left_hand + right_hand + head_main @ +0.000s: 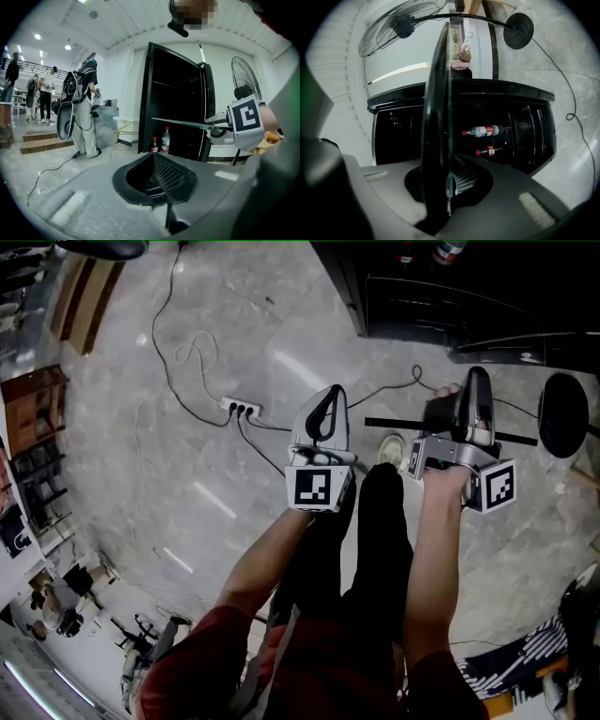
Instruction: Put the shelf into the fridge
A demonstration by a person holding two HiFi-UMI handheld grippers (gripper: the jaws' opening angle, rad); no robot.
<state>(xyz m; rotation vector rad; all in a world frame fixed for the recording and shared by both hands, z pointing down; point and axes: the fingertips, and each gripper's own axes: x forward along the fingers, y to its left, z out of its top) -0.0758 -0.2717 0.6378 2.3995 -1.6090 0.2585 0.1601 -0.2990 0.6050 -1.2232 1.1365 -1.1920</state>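
Note:
My right gripper (473,381) is shut on the glass shelf (394,422), a thin pane that shows edge-on as a dark line across the floor in the head view. In the right gripper view the shelf (438,108) runs straight out from between the jaws of the right gripper (445,206). In the left gripper view the shelf (185,123) lies level in front of the open black fridge (176,103). Two bottles (160,140) stand at the fridge's bottom. My left gripper (168,208) is shut and holds nothing; it hangs left of the right gripper (243,121).
The black fridge (422,296) stands ahead at the upper right. A power strip (242,410) with trailing cables lies on the marble floor. A standing fan's round base (562,413) sits to the right. People (84,108) stand off to the left.

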